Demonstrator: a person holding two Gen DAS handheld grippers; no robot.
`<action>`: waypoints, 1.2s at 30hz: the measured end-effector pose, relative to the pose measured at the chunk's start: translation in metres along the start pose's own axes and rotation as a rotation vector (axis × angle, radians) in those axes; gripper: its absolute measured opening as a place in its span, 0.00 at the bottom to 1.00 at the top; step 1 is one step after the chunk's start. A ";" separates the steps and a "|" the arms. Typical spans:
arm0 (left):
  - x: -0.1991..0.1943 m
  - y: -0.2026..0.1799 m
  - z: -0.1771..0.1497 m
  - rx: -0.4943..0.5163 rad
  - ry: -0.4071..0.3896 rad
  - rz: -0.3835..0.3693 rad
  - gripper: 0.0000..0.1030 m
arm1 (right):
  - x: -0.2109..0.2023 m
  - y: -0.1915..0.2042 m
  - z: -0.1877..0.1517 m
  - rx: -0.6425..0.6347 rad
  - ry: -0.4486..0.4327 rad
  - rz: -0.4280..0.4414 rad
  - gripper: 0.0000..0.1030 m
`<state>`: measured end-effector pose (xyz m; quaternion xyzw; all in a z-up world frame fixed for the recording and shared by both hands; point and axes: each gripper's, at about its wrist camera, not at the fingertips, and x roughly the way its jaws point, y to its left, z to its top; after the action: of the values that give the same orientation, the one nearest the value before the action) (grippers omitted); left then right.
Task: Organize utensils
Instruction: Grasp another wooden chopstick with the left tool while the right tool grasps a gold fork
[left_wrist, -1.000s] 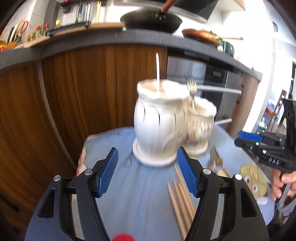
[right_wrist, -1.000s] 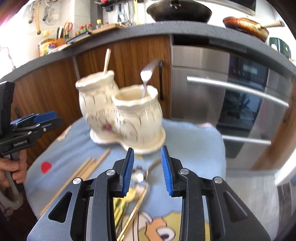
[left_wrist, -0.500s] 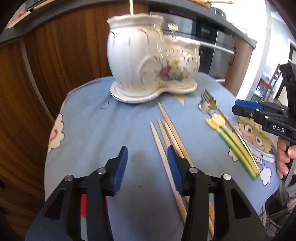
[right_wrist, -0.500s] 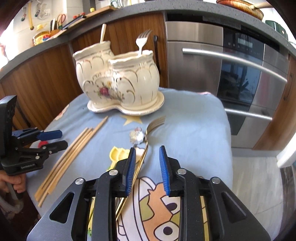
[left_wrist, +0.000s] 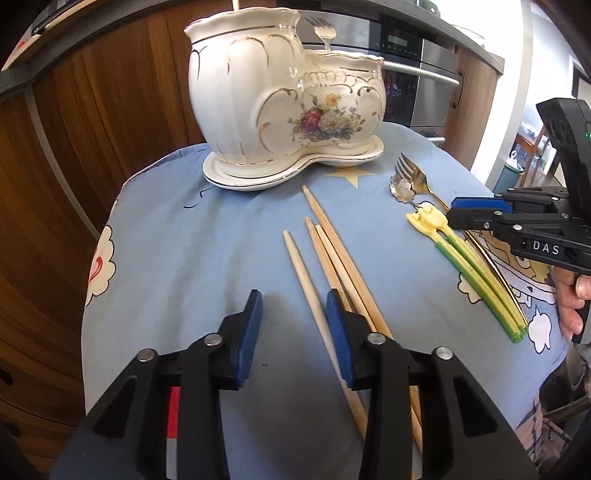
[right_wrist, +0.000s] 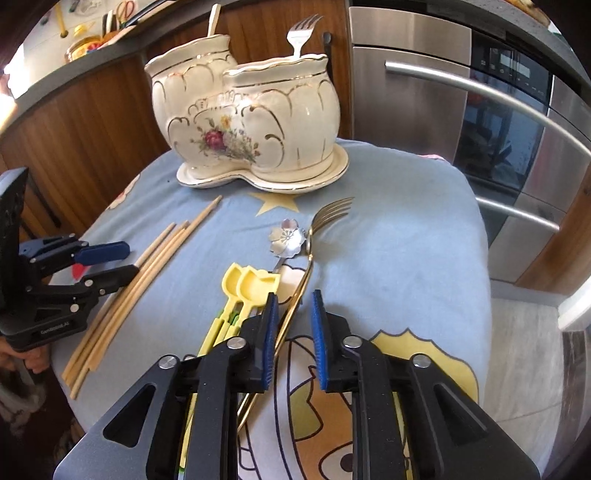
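A white flowered ceramic holder (left_wrist: 258, 110) (right_wrist: 240, 122) stands at the back of the blue cloth, with a silver fork (right_wrist: 301, 31) upright in its lower pot. Several wooden chopsticks (left_wrist: 332, 251) (right_wrist: 147, 266) lie loose. My left gripper (left_wrist: 293, 310) hangs low over them; its jaws are closing, and the leftmost chopstick (left_wrist: 299, 266) runs between them beside the right pad, not pinched. My right gripper (right_wrist: 293, 299) is closing around the handle of a gold fork (right_wrist: 328, 218) (left_wrist: 410, 171), with gaps still showing. A flower-bowl spoon (right_wrist: 286, 240) and yellow-green spoons (right_wrist: 251, 284) (left_wrist: 469, 262) lie beside it.
The blue cartoon cloth (left_wrist: 177, 240) covers a small table whose edges drop off left and right. Wooden cabinet fronts (left_wrist: 92, 110) and a steel oven (right_wrist: 443, 110) stand close behind. A person's hand (left_wrist: 570, 295) holds the right gripper at the right edge.
Both grippers have come down toward the cloth and tipped downward, and their jaws have narrowed. The left now straddles a chopstick, the right the gold fork's handle.
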<state>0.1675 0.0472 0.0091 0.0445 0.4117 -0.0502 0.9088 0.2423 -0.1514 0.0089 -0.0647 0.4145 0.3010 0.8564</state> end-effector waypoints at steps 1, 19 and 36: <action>0.000 0.001 0.000 -0.001 0.001 0.001 0.29 | -0.001 0.000 0.000 -0.004 0.000 0.002 0.13; 0.002 0.024 0.012 0.031 0.147 -0.057 0.11 | 0.013 -0.023 0.024 -0.093 0.186 -0.037 0.11; 0.004 0.027 0.019 0.042 0.283 -0.130 0.28 | 0.031 -0.017 0.046 -0.184 0.316 -0.051 0.15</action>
<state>0.1877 0.0710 0.0202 0.0436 0.5366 -0.1107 0.8354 0.2972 -0.1342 0.0129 -0.1996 0.5127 0.3017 0.7786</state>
